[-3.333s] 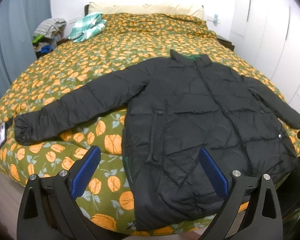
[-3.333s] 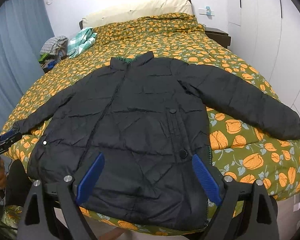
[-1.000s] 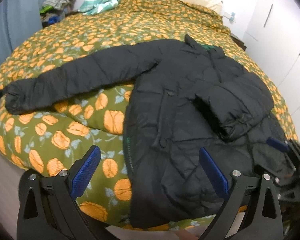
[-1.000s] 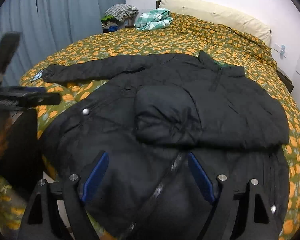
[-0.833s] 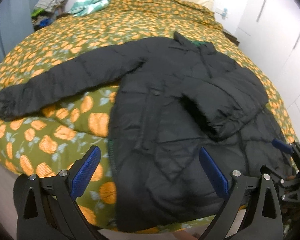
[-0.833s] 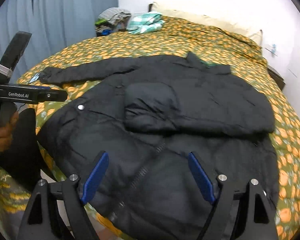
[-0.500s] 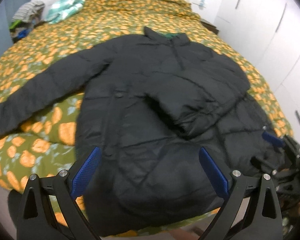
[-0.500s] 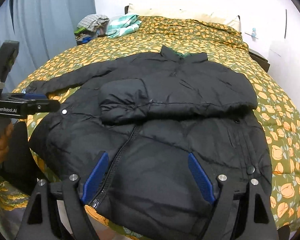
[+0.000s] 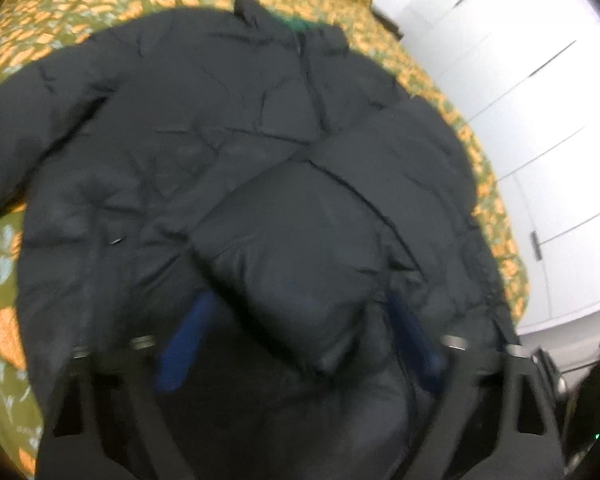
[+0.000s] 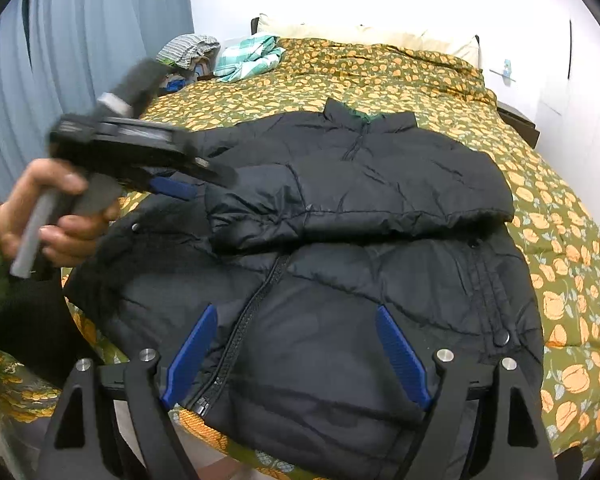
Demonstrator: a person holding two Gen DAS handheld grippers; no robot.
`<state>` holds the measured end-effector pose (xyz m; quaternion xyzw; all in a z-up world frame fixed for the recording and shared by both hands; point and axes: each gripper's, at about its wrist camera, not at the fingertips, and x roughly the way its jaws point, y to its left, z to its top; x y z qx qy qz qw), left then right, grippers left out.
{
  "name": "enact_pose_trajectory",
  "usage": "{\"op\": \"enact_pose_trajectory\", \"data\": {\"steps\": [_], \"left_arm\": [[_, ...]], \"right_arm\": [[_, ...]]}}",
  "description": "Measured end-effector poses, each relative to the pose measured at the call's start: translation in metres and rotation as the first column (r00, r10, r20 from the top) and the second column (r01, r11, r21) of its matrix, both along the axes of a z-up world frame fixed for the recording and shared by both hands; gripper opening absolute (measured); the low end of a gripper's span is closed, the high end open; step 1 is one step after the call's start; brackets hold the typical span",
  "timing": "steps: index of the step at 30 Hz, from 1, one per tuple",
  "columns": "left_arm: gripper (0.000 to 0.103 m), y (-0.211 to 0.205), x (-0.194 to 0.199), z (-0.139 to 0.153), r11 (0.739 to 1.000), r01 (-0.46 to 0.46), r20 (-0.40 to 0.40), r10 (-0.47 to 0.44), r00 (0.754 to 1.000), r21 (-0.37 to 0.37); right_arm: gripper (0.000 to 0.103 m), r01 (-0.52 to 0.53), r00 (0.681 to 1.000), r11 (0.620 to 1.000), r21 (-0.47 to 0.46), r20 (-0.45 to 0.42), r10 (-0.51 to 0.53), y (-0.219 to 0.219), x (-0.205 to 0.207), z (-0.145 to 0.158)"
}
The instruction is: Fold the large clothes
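A black puffer jacket lies flat on the bed, front up, collar toward the pillows. One sleeve is folded across the chest, its cuff end near the zipper. My left gripper is open, low over that cuff, its blue pads to either side of it; it also shows in the right wrist view, held in a hand. My right gripper is open and empty above the jacket's hem. The other sleeve is mostly out of view at the left.
The bed has an orange-flowered green cover. A green checked cloth and a clothes pile sit at the far left by the blue curtain. White wardrobe doors stand at the right.
My left gripper has swung right and down, close over the folded sleeve's cuff; its view is blurred. The right gripper has barely moved.
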<state>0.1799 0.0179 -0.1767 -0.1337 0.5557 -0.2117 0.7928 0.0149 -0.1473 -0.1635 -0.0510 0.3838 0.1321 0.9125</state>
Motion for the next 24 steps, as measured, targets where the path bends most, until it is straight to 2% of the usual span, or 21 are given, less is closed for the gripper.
{"op": "enact_pose_trajectory", "data": {"steps": [1,2,4,5,7,11,13,15,17,20,24], "left_arm": [[0.055,-0.006,0.005,-0.005,1.000,-0.005,-0.021,0.006,1.000,0.027],[0.027,-0.008,0.009,-0.007,0.999,-0.012,-0.029,0.014,0.999,0.051],[0.009,-0.012,0.016,-0.001,0.998,-0.018,-0.026,0.020,0.999,0.053],[0.007,-0.013,0.020,0.006,0.998,-0.021,-0.011,0.022,1.000,0.059],[0.007,-0.011,0.034,0.037,0.992,-0.034,0.084,0.024,0.996,0.119],[0.007,0.020,0.080,0.097,0.977,-0.133,0.233,0.092,0.968,0.165],[0.007,0.036,0.102,0.109,0.963,-0.184,0.277,0.125,0.953,0.197],[0.007,0.047,0.124,0.107,0.944,-0.223,0.295,0.148,0.944,0.242],[0.007,0.061,0.142,0.090,0.932,-0.244,0.274,0.169,0.947,0.268],[0.007,0.067,0.152,0.060,0.917,-0.241,0.241,0.168,0.956,0.317],[0.008,0.071,0.154,0.030,0.913,-0.255,0.198,0.199,0.960,0.318]], "right_arm": [[0.083,0.002,1.000,1.000,0.002,0.003,-0.002,-0.001,-0.001,0.000],[0.083,0.004,1.000,1.000,0.005,0.006,-0.004,-0.002,-0.001,0.001],[0.083,0.010,1.000,1.000,0.012,0.007,-0.010,-0.005,-0.002,0.002],[0.083,0.016,1.000,1.000,0.016,0.008,-0.016,-0.007,-0.002,0.003],[0.083,0.035,0.999,0.999,0.030,0.011,-0.035,-0.014,-0.001,0.005],[0.083,0.092,0.996,0.993,0.071,0.007,-0.093,-0.037,0.008,0.012],[0.083,0.121,0.993,0.989,0.085,0.007,-0.122,-0.049,0.015,0.016],[0.083,0.139,0.990,0.986,0.097,0.008,-0.141,-0.060,0.026,0.020],[0.083,0.142,0.990,0.985,0.097,0.013,-0.144,-0.068,0.039,0.025],[0.083,0.142,0.989,0.985,0.098,0.020,-0.145,-0.089,0.078,0.038],[0.083,0.194,0.980,0.975,0.104,0.013,-0.197,-0.124,0.148,0.048]]}}
